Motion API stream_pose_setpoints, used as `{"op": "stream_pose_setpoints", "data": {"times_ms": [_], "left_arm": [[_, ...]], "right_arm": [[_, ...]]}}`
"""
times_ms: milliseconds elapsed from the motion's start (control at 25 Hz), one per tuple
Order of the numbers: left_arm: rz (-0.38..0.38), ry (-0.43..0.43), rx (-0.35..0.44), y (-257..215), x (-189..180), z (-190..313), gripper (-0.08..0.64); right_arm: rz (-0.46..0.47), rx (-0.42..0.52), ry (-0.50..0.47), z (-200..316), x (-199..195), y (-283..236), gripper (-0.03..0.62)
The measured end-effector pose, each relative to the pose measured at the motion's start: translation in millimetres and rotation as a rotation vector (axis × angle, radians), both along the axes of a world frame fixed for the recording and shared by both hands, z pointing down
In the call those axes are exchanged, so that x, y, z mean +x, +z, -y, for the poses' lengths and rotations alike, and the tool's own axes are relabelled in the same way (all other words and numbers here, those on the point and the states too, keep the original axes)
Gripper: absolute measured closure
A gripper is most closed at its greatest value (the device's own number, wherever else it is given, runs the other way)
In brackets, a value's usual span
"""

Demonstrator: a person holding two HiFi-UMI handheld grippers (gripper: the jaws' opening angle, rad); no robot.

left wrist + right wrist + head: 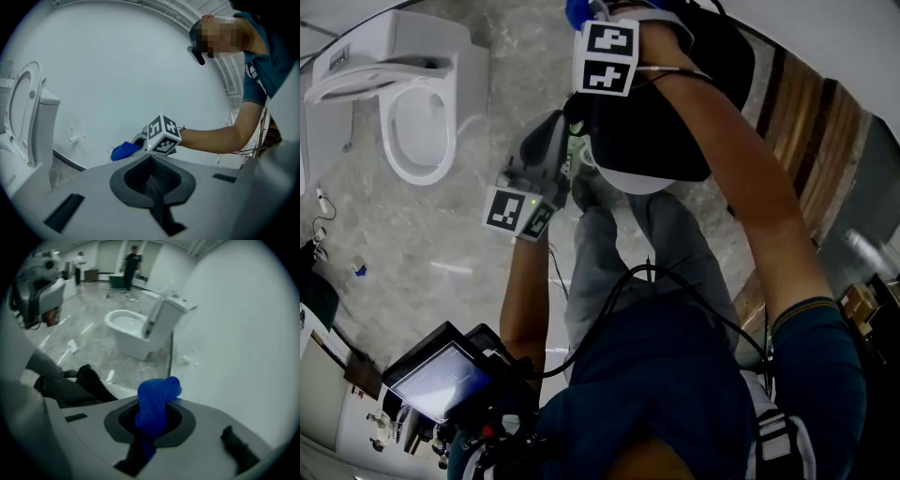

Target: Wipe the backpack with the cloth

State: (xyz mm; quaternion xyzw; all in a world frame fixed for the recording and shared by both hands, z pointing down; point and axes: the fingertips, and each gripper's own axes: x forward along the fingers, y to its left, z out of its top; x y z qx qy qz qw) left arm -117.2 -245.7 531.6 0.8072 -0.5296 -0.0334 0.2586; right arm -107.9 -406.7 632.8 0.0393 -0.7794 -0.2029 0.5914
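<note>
We held the blue cloth [158, 394] pinched in our right gripper [151, 425] by the black backpack [661, 122]. Our left gripper [153, 185] was closed and empty, just beside the bag, near a toilet [417, 122].

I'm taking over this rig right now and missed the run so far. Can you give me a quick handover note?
Left gripper: jaws together with nothing between them, close beside the backpack.
Right gripper: shut on the blue cloth, held up near the white wall; the cloth is not touching the backpack.
Backpack: black with a pale edge, in front of the person's legs. What supports it is not visible.
Done: cloth is in hand. How much has been wiped cannot be told.
Left: probably bring the cloth onto the backpack and wipe it.
</note>
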Motion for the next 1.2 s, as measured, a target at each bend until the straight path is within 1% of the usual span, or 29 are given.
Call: {"op": "stream_pose_setpoints", "data": {"times_ms": [80,160,240,280,320,480,600,720,960,1040,1120,1200], "left_arm": [[0.016,-0.031,-0.017,2,-8,-3,0.558],[0.009,-0.071,-0.015,1,-18,-3,0.558],[-0.019,-0.109,-0.008,2,-30,-5,0.558],[-0.028,-0.120,-0.004,2,-35,-7,0.558],[-0.029,-0.127,-0.002,3,-38,-10,0.558],[0.033,-0.143,-0.034,12,-53,-19,0.558],[0.038,-0.143,-0.031,19,-67,-17,0.558],[0.040,-0.129,-0.025,21,-68,-17,0.558],[0.042,-0.108,-0.021,17,-57,-18,0.558],[0.047,-0.095,-0.018,12,-53,-18,0.558],[0.050,-0.083,-0.017,8,-50,-19,0.558],[0.046,-0.082,-0.021,5,-50,-21,0.558]], "right_arm": [[-0.107,-0.085,-0.186,-63,-13,24,0.552],[-0.238,-0.181,-0.333,-126,-6,54,0.552],[-0.361,-0.229,-0.452,-178,12,78,0.551],[-0.400,-0.233,-0.495,-199,20,85,0.552],[-0.418,-0.238,-0.523,-218,26,88,0.552],[-0.418,-0.286,-0.553,-272,33,92,0.552],[-0.403,-0.303,-0.554,-290,27,98,0.551],[-0.352,-0.298,-0.564,-300,25,94,0.552],[-0.211,-0.310,-0.619,-316,25,74,0.551],[-0.176,-0.370,-0.586,-326,29,66,0.551],[-0.163,-0.455,-0.516,-339,40,62,0.552],[-0.163,-0.485,-0.460,-348,59,66,0.552]]}}
